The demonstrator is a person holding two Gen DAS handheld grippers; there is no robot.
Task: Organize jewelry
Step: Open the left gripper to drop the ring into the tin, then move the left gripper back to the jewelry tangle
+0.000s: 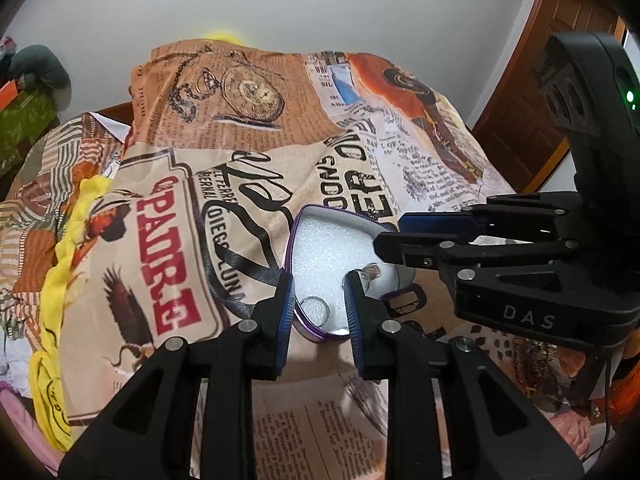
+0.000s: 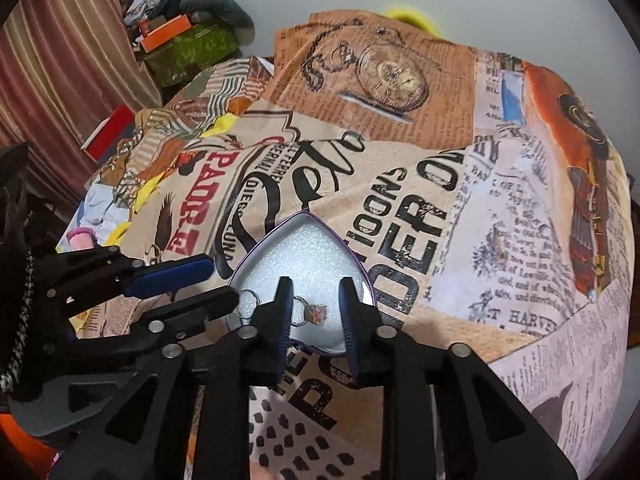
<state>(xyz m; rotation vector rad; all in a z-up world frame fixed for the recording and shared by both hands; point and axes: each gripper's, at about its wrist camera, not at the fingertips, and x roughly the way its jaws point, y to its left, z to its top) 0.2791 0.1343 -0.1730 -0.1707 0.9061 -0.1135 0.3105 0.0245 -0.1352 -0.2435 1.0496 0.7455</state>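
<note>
A heart-shaped purple box [image 1: 332,240] [image 2: 304,252] lined with white foam lies on the printed cloth. A plain silver ring [image 1: 316,309] [image 2: 248,300] lies in the box near its rim. My left gripper [image 1: 319,280] [image 2: 214,280] hangs over that ring, open, its pads clear of it. A ring with a stone [image 1: 370,272] [image 2: 310,314] lies on the foam. My right gripper [image 2: 315,282] [image 1: 394,234] stands over it, open, and the pads do not touch it. The two grippers are close together above the box.
A newspaper-print cloth [image 2: 460,220] covers the whole surface. Yellow fabric [image 1: 60,280] bunches at the left edge. A red box [image 2: 108,132] and a green box with an orange one on top [image 2: 188,44] sit at the far left. A dark tangle, perhaps chains [image 1: 536,368], lies right of the box.
</note>
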